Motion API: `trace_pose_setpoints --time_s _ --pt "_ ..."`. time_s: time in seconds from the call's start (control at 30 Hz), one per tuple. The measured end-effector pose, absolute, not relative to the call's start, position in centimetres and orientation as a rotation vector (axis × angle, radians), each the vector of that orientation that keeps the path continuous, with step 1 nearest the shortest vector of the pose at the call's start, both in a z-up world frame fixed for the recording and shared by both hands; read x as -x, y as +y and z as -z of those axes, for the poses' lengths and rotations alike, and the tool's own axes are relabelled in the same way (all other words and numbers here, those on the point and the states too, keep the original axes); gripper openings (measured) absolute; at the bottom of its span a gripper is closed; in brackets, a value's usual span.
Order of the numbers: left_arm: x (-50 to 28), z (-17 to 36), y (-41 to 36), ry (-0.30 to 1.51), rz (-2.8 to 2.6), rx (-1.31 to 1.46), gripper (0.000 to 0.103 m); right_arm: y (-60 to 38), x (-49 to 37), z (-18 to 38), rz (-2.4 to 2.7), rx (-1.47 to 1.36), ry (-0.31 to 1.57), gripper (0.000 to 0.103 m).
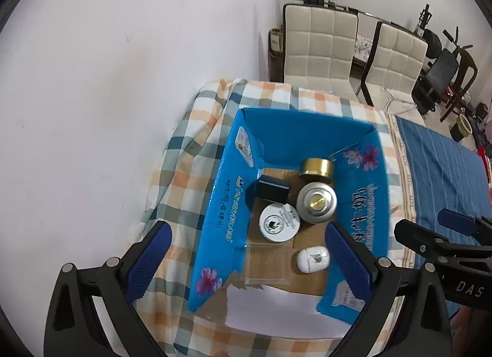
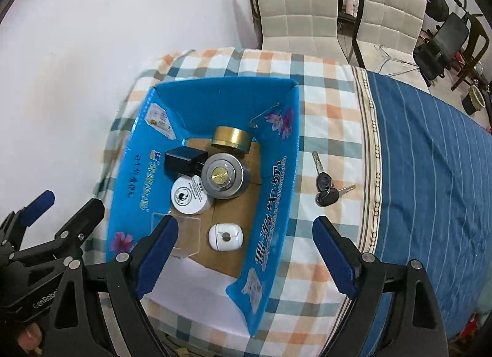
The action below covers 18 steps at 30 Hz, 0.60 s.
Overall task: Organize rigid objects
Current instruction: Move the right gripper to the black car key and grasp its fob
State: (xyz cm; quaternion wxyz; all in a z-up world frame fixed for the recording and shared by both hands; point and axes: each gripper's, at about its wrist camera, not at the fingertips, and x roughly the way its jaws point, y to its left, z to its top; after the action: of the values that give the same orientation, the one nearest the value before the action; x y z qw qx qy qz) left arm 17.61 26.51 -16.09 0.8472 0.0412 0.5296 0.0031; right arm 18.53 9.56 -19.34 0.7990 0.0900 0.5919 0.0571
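Box (image 2: 273, 203), jars (image 2: 223, 177), keys (image 2: 326, 188) outside

Blue box (image 2: 273, 200): open top; jars (image 2: 223, 175) crowd its 12 o'clock half, bare floor at 6. Keys (image 2: 326, 185) on checked cloth (image 2: 332, 111) at 3 o'clock, unobstructed.

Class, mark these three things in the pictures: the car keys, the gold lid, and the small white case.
car keys (image 2: 325, 188): right wrist view, on a black fob.
gold lid (image 2: 231, 139): right wrist view, on its side wall.
small white case (image 1: 313, 259): left wrist view, on its top face.
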Motion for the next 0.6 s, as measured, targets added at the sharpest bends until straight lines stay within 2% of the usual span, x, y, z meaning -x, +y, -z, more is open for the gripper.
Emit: trace_pose_setpoints --time_s 0.3,0.43,0.6 --pt "-17.7 14.4 21.7 1.084 0.029 -0.088 0.102 4.2 -17.4 17.2 -0.139 -0.297 1.231 0.091" --pt "-18.6 16.5 18.0 1.118 0.048 -0.106 0.102 -1.6 -17.4 19.2 -0.069 -0.404 1.253 0.091" --pt "-20.4 22.2 14.2 1.207 0.035 -0.155 0.102 -7.9 -18.7 25.7 0.000 -0.533 1.347 0.091"
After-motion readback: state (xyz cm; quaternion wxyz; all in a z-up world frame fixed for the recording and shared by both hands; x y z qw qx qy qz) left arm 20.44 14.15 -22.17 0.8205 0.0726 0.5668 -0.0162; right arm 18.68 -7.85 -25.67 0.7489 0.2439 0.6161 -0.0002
